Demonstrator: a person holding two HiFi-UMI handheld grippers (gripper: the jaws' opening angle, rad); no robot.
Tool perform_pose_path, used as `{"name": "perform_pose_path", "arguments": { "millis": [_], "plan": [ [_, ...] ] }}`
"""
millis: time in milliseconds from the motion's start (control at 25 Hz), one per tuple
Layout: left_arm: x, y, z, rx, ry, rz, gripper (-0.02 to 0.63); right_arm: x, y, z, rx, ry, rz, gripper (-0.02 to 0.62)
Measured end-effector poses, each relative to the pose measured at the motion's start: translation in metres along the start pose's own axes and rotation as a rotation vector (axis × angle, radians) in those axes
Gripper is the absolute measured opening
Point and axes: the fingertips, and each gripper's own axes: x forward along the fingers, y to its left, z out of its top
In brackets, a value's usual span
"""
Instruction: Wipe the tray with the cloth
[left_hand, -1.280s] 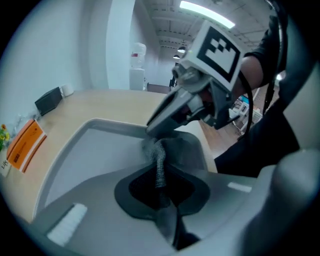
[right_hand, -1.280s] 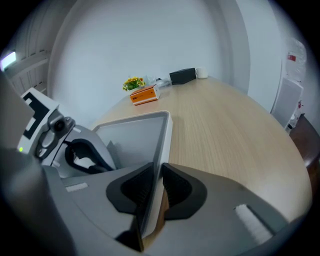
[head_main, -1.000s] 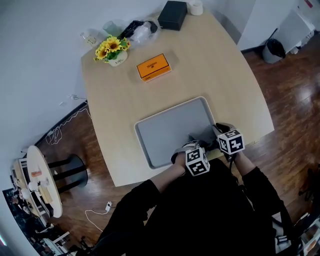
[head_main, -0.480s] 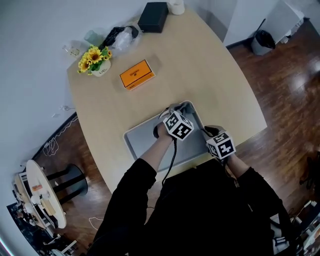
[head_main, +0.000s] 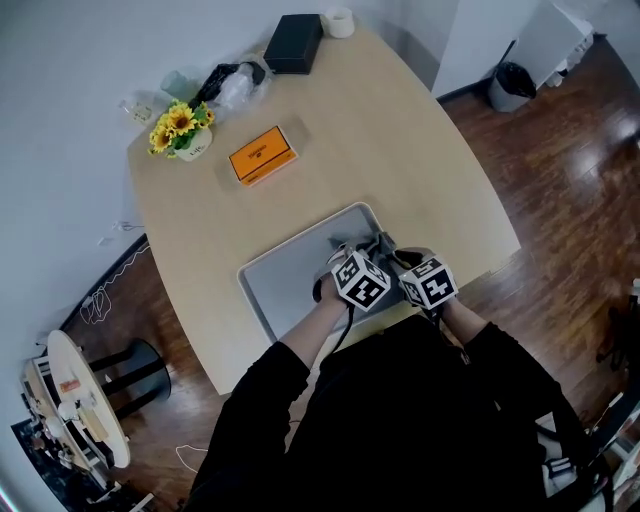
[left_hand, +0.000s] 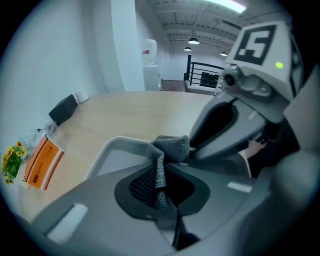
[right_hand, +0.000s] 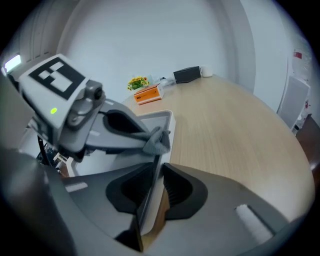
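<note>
Though flat, tray (head_main: 285, 282) lengthwise left-to-right.

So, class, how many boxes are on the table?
2. An orange box lies beside the flowers; a black box sits at the far edge by a white roll. The clutter near the flowers may hide more.

Both arms reach in from the body at 6 o'clock, side by side, both tools pitched steeply down. The left arm (head_main: 262, 388) in its black sleeve runs toward 1 o'clock. Its left claw (left_hand: 164, 172) is closed tight, pinching the cloth (left_hand: 172, 145). The right arm (head_main: 500, 360) angles toward 10 o'clock. The right claw (right_hand: 157, 162) straddles the rim of the tray (right_hand: 165, 119), jaws having just eased wider, tips against it.
</note>
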Motion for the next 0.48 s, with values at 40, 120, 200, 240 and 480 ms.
{"name": "perform_pose_path", "arguments": {
  "millis": [40, 120, 200, 240, 480],
  "plan": [
    [-0.003, -0.013, -0.01, 0.009, 0.01, -0.026, 0.005, 0.003, 0.001, 0.002, -0.003, -0.003, 0.0, 0.071],
    [-0.013, -0.049, -0.024, 0.019, 0.027, -0.102, 0.005, 0.005, 0.003, 0.004, -0.011, -0.008, 0.002, 0.071],
    [-0.022, -0.094, -0.031, 0.05, 0.037, -0.193, 0.005, 0.002, 0.002, 0.002, -0.008, -0.011, 0.001, 0.071],
    [-0.024, -0.112, -0.032, 0.073, 0.034, -0.217, 0.006, 0.0, 0.001, 0.001, -0.004, -0.011, -0.002, 0.07],
    [-0.038, -0.116, -0.051, 0.04, 0.001, -0.222, 0.005, -0.004, 0.001, 0.0, -0.003, -0.008, -0.015, 0.069]
  ]
}}
